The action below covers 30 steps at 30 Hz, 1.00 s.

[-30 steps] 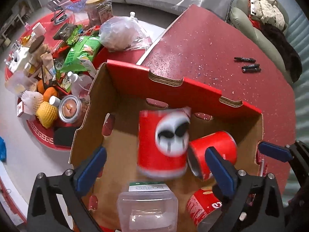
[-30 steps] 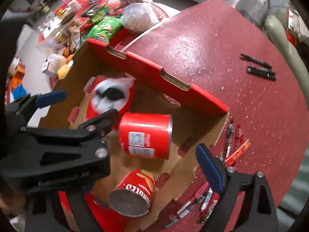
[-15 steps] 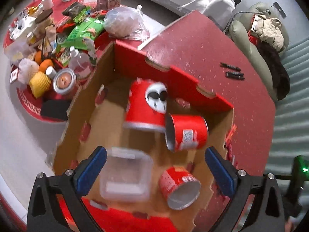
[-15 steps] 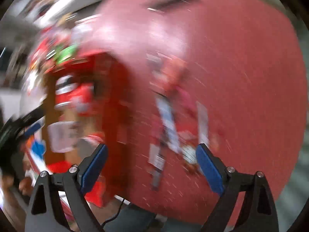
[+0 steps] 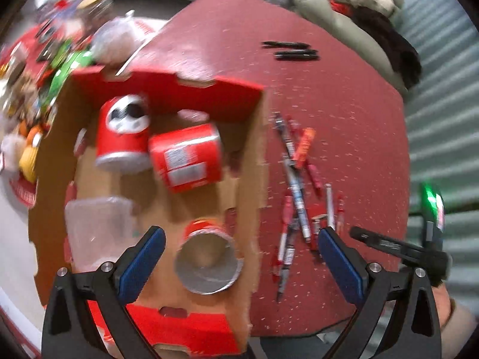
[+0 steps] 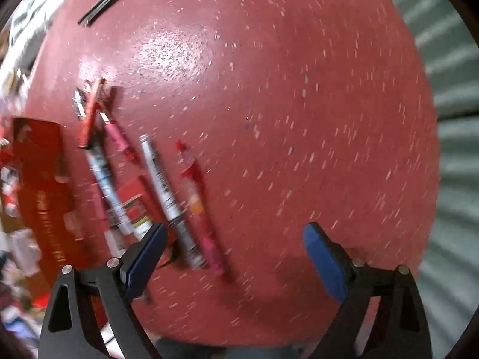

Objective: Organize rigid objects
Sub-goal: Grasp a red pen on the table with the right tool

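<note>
A cardboard box point(image 5: 254, 161) with red outer walls sits on the red speckled table point(image 5: 344, 104). Inside lie three red cans: one point(image 5: 122, 134) at the back, one point(image 5: 185, 158) on its side, one point(image 5: 208, 257) open end up, plus a clear plastic container point(image 5: 95, 233). A pile of pens and markers point(image 5: 299, 191) lies right of the box. My left gripper point(image 5: 239, 263) hangs open above the box's near right part, holding nothing. My right gripper point(image 6: 233, 257) is open above the table, with the pens point(image 6: 167, 185) near its left finger. The right gripper's black body point(image 5: 398, 248) shows in the left wrist view.
Three black pens point(image 5: 290, 51) lie at the table's far side. Snacks, fruit and jars point(image 5: 45, 68) crowd a lower red table to the left. A sofa and a chair with clothes point(image 5: 359, 9) stand behind. The box's red wall point(image 6: 42, 185) edges the right wrist view.
The left gripper has swung right and pulled up, so the pens beside the box now show. The right gripper has left the box and now hangs over the pens on the table.
</note>
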Motion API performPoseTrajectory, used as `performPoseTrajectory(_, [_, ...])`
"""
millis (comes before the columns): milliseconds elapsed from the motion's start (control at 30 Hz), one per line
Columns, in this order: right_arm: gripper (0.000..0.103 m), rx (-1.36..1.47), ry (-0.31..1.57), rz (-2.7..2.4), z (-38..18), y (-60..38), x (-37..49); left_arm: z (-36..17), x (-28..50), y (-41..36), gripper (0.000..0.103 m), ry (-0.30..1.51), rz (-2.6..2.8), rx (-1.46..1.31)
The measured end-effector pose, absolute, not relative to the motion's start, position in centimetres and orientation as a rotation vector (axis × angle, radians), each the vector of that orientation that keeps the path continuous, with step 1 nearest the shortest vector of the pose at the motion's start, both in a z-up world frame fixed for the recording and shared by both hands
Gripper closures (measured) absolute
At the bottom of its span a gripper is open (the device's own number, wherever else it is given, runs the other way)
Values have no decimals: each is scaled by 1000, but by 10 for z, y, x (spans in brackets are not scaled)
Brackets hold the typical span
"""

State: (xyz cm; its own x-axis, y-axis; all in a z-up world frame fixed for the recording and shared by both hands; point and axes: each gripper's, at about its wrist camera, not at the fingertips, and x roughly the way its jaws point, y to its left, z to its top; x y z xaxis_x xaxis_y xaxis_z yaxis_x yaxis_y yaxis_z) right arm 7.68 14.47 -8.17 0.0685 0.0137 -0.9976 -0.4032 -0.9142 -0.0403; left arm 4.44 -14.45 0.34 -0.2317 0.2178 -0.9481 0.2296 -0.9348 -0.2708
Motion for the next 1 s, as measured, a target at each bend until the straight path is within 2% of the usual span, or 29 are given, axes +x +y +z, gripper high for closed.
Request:
performPoseTrajectory(67, [9, -2039, 304, 1913, -88, 142, 72, 8, 38, -135, 1, 550, -2409, 1951])
performPoseTrajectory(200, [9, -2062, 255, 1927, -98, 137, 69, 11, 27, -127, 1, 520, -2418, 1961])
performPoseTrajectory(333, [9, -2097, 284, 1946, -105, 128, 68, 7, 25, -123, 1, 496, -2399, 1982])
performPoseTrajectory(500, [9, -2051, 134, 1930, -105, 130, 69, 4, 25, -116, 1, 472, -2379, 2004])
performPoseTrajectory(633, [9, -2054, 272, 1907, -108, 141, 71, 4, 25, -107, 1, 451, -2391, 2014])
performPoseTrajectory(733, [10, -2086, 224, 1949, -112, 126, 66, 4, 24, -101, 1, 437, -2395, 2026])
performPoseTrajectory(767, [15, -2102, 188, 1962, -113, 118, 64, 5, 23, -98, 1, 424, -2400, 2029])
performPoseTrajectory(800, [16, -2100, 182, 1972, -114, 114, 62, 5, 23, -96, 1, 409, -2406, 2031])
performPoseTrajectory(900, [33, -2089, 195, 2001, -109, 107, 59, 7, 20, -89, 1, 375, -2417, 2037])
performPoseTrajectory(933, [50, -2095, 173, 2022, -107, 102, 58, 6, 19, -85, 1, 368, -2418, 2042])
performPoseTrajectory(967, [86, -2101, 140, 2052, -103, 97, 56, 6, 17, -83, 1, 359, -2418, 2046])
performPoseTrajectory(1000, [92, -2115, 138, 2066, -102, 95, 56, 6, 15, -80, 1, 349, -2419, 2047])
